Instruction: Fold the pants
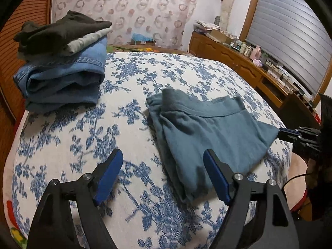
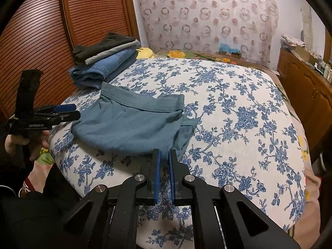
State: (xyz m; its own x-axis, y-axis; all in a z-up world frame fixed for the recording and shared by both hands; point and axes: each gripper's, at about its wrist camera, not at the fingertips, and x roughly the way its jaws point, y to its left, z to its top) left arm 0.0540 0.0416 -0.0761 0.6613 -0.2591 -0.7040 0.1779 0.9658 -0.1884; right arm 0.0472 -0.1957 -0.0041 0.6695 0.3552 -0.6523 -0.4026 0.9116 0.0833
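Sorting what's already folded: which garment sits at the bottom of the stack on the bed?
The blue denim jeans are at the bottom of the stack. A grey garment lies on them, with a black one on top. The teal pants lie apart.

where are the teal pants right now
The teal pants lie folded on the floral bed cover, right of the stack of folded clothes; the right tool pinches their edge.

Black tool [image 1: 162, 161], blue pads [image 1: 108, 178], silver screws.
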